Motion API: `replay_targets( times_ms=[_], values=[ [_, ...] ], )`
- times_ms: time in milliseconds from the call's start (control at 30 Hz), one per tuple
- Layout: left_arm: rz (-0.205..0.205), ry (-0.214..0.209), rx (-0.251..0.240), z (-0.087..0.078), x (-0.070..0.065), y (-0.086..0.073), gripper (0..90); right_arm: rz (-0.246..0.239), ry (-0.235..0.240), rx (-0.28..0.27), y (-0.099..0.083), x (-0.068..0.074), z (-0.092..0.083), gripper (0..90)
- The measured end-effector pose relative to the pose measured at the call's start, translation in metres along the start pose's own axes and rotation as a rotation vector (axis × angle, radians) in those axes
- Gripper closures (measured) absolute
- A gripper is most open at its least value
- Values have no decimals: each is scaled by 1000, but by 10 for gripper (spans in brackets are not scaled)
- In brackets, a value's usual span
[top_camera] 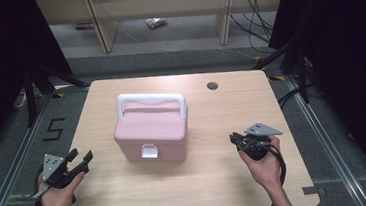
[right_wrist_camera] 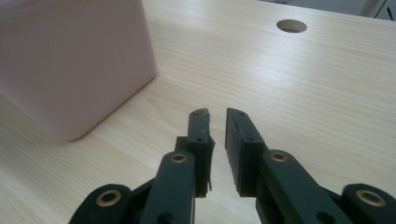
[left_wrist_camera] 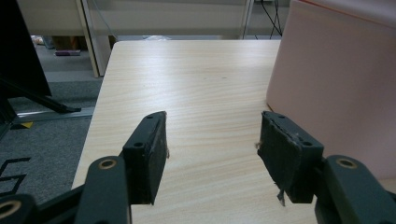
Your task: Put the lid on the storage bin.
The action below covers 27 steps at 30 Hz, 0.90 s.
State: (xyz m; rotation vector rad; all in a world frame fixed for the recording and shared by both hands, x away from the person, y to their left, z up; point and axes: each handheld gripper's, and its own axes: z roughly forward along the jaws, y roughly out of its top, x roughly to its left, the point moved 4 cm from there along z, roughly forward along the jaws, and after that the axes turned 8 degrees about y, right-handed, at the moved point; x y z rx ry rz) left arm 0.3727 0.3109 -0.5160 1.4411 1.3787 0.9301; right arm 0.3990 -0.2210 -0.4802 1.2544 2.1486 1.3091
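Box [top_camera: 151, 133]: pale pink body and lid, plain, no pattern; handle [top_camera: 151, 101] white; front latch [top_camera: 149, 151] white. Table [top_camera: 252, 112]: light wood with fine lengthwise grain, one dark round hole [top_camera: 212, 86] near the far edge. Left gripper [top_camera: 79, 158]: black jaws, brass-coloured rivets, grey plate on top. Right gripper [top_camera: 235, 139]: black, same brass rivets, grey plate. Floor [top_camera: 4, 148]: dark grey carpet with a black "5" marked on it [top_camera: 54, 129]. Shelving [top_camera: 162, 7] behind: pale beige panels.
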Motion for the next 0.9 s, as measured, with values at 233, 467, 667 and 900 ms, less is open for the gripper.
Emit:
replay_targets(
  times_ms=[233, 467, 667, 900],
  values=[
    [-5, 12, -5, -2, 3, -5, 409, -8, -48, -7, -19, -17, -4, 770],
    [-18, 8, -6, -3, 2, -12, 406, 32, -68, -9, -38, -28, -5, 726],
    [-20, 11, -11, -4, 0, -15, 403, 21, -99, -23, -41, -31, -7, 707],
    [-33, 10, -33, -6, -1, -14, 398, 35, -84, -55, -41, -29, -5, 665]
  ],
)
